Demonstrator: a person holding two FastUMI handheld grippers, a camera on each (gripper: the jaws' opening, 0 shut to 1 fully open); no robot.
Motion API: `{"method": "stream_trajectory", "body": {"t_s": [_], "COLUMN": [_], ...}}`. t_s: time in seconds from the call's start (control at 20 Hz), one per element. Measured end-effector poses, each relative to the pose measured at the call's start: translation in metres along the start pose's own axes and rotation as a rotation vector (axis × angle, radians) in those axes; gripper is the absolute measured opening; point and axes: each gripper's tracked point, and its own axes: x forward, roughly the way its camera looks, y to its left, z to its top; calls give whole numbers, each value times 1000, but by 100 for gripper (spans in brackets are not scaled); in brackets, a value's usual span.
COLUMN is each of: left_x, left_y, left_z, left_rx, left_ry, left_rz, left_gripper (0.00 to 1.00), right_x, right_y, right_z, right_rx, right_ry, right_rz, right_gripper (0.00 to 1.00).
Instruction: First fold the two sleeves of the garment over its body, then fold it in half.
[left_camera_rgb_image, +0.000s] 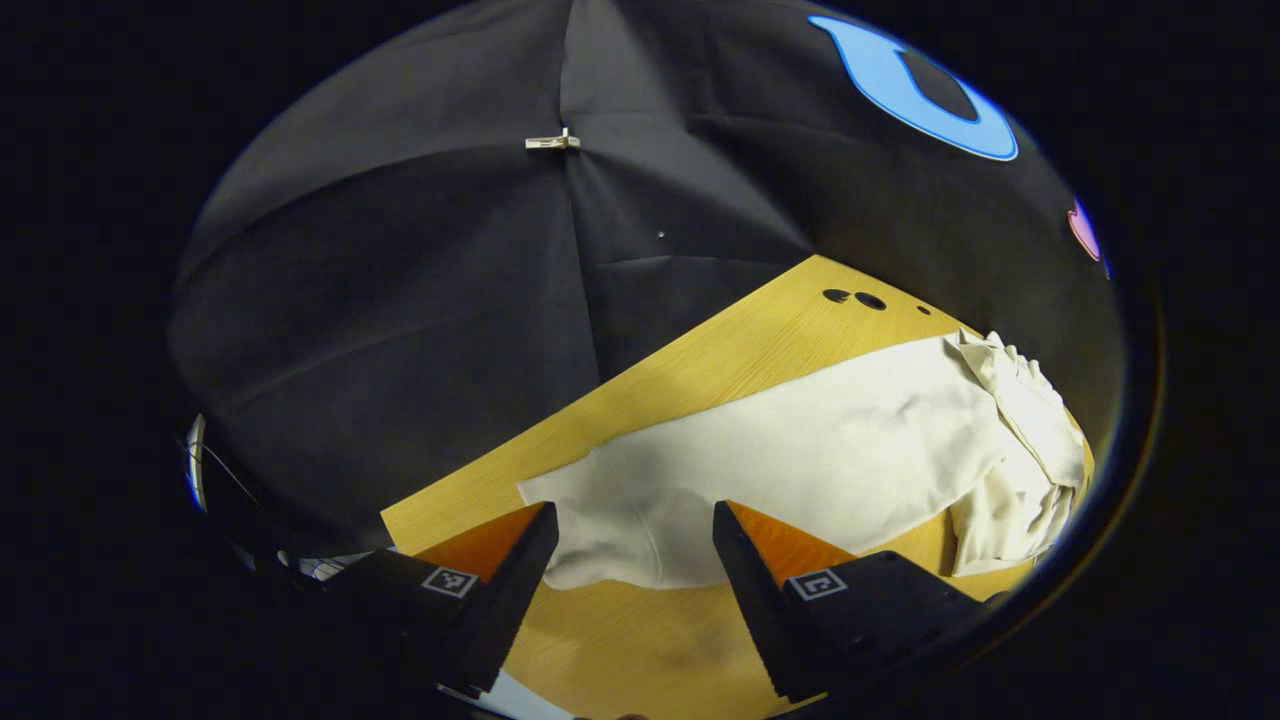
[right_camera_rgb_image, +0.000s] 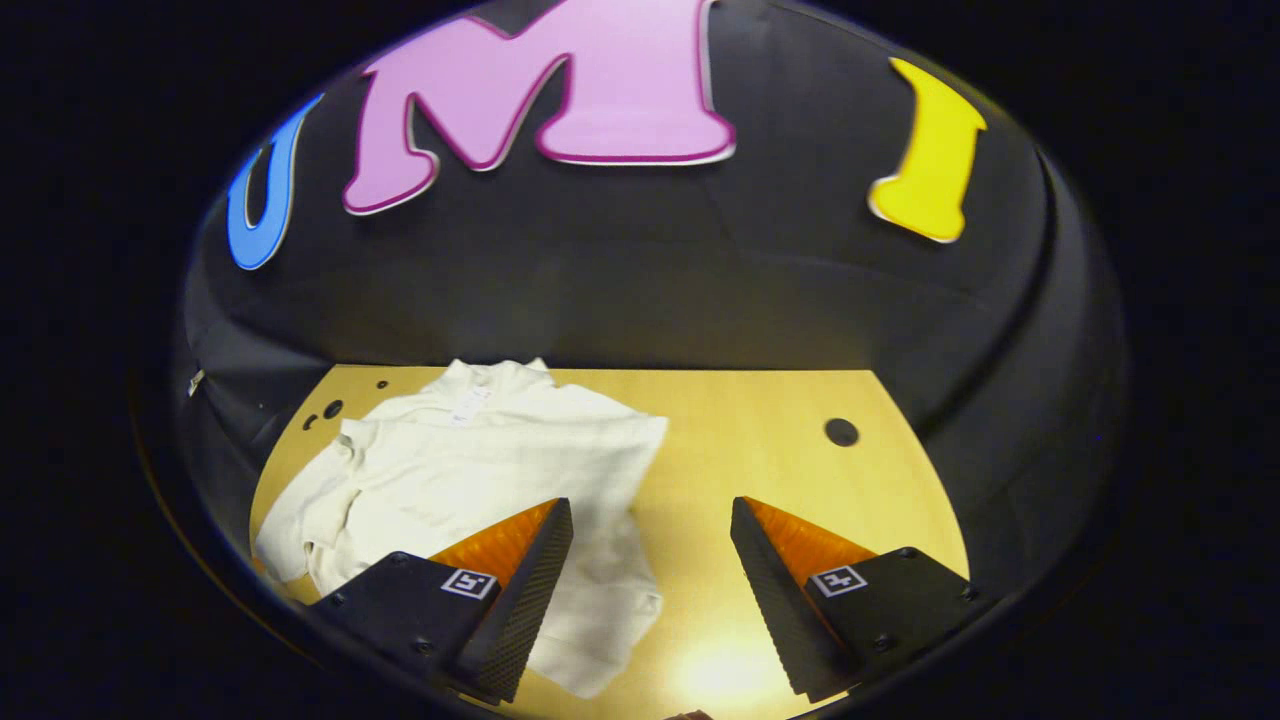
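Note:
A cream long-sleeved garment (left_camera_rgb_image: 820, 455) lies spread on the yellow wooden table (left_camera_rgb_image: 700, 350), with bunched cloth at its right end in the left gripper view. My left gripper (left_camera_rgb_image: 635, 535) hangs open just above the garment's near edge, nothing between its fingers. In the right gripper view the same garment (right_camera_rgb_image: 480, 460) lies left of centre, its collar toward the back wall and a sleeve (right_camera_rgb_image: 610, 600) trailing toward me. My right gripper (right_camera_rgb_image: 650, 530) is open above the table, its left finger over the garment's right edge, holding nothing.
The table (right_camera_rgb_image: 780, 470) has small round holes, one at the right (right_camera_rgb_image: 841, 432) and several near the back left corner (right_camera_rgb_image: 333, 408). Black cloth walls close off the back and sides. Bare tabletop lies right of the garment.

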Motion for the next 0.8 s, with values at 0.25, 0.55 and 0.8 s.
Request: {"method": "stream_trajectory", "body": {"t_s": [0.25,0.55,0.8], "left_x": [25,31,31], "left_y": [16,8,-14], "left_z": [-14,-17,-15], "left_rx": [-38,2,55], "left_ry": [57,92,110], "left_rz": [49,44,-21], "left_gripper": [96,100,51], "right_x": [-34,-52,-64], "right_y": [-65,-89,-65], "right_z": [-26,-69,-72], "right_rx": [90,112,85], "right_ry": [13,68,60], "right_rz": [-80,-108,-40], "right_gripper": [98,98,99]}}
